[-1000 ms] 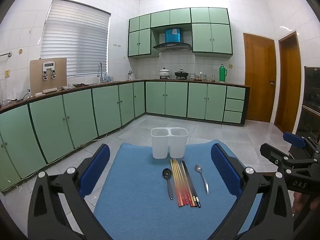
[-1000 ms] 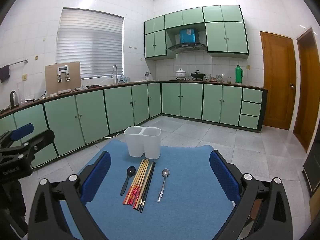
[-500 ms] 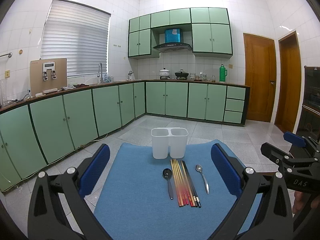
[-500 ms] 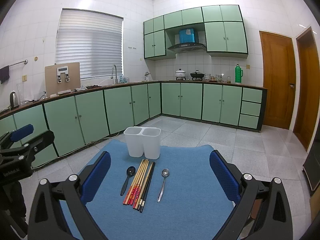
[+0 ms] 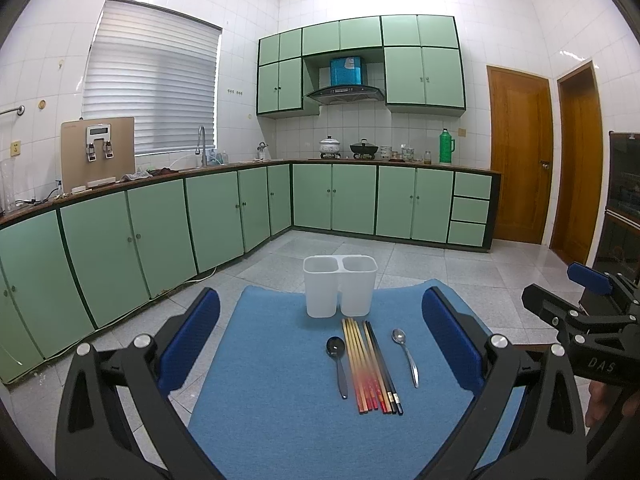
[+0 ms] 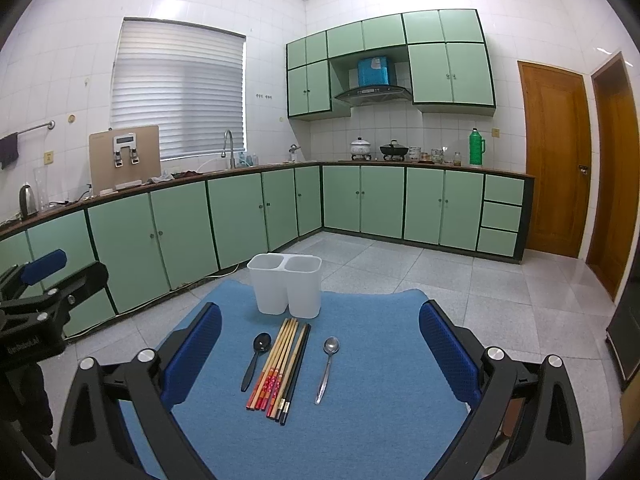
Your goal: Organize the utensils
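A white two-compartment holder stands upright and empty at the far end of a blue mat. In front of it lie a black spoon, a bundle of several chopsticks and a silver spoon, all side by side. My left gripper is open and empty, hovering above the mat's near end. My right gripper is open and empty too. Each gripper shows at the edge of the other's view.
The mat covers a small table in a kitchen with a grey tiled floor. Green cabinets line the left and back walls. Two wooden doors are at the right.
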Motion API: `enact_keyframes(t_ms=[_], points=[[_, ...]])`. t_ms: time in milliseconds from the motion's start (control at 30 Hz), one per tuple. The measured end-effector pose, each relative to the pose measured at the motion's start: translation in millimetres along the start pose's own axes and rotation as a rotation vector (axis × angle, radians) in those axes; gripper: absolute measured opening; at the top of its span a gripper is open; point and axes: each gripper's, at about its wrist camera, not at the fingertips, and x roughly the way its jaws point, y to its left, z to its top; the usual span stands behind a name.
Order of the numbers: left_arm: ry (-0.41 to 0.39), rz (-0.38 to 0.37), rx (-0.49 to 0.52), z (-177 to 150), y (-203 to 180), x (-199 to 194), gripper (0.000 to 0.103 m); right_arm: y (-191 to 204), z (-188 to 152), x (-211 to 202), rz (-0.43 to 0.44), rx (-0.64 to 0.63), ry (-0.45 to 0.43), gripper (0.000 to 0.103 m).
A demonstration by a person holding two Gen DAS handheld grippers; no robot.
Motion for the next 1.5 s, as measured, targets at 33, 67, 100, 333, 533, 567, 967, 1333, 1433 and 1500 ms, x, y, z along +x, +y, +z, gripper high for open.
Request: enact_keyframes(t_ms=[33, 67, 100, 333, 533, 567, 967, 1333, 1433, 1500], points=[[0.000, 0.000, 0.000, -0.1, 0.6, 0.1, 0.098, 0.3, 0.1, 0.0, 0.000, 0.000, 0.001, 0.097], [-0.001, 0.001, 0.000, -0.3, 1.2, 0.1, 0.098, -0.2, -0.4, 0.1, 0.001, 0.001, -0.001, 0.097], [-0.001, 0.001, 0.000, -0.4, 1.8, 0.1, 0.098, -0.1, -0.3, 0.0, 0.001, 0.001, -0.001, 0.097], [-0.001, 0.000, 0.002, -1.3, 0.5, -0.8, 0.098, -0.3, -0.6, 0.0, 0.000, 0.003, 0.002, 0.097], [-0.002, 0.001, 0.001, -0.6, -1.1, -1.0, 0.098, -0.6, -0.6, 0.1, 0.001, 0.003, 0.002, 0.097], [-0.001, 0.001, 0.001, -0.9, -0.6, -0.9, 0.098, -0.7, -0.8, 0.3, 0.001, 0.003, 0.002, 0.097], [0.003, 0.001, 0.001, -1.4, -0.5, -0.9, 0.098, -1.4, -3.5, 1.6, 0.000, 0.005, 0.005, 0.097], [0.004, 0.003, 0.000, -1.7, 0.0, 0.2, 0.098, -1.6, -3.6, 2.1, 0.001, 0.006, 0.006, 0.097], [0.008, 0.004, 0.001, -1.3, 0.5, 3.4, 0.098, -1.6, -3.7, 2.2, 0.000, 0.006, 0.007, 0.097], [0.008, 0.004, 0.001, -1.3, 0.9, 4.6, 0.098, -2.1, -4.7, 2.2, 0.000, 0.006, 0.009, 0.097]])
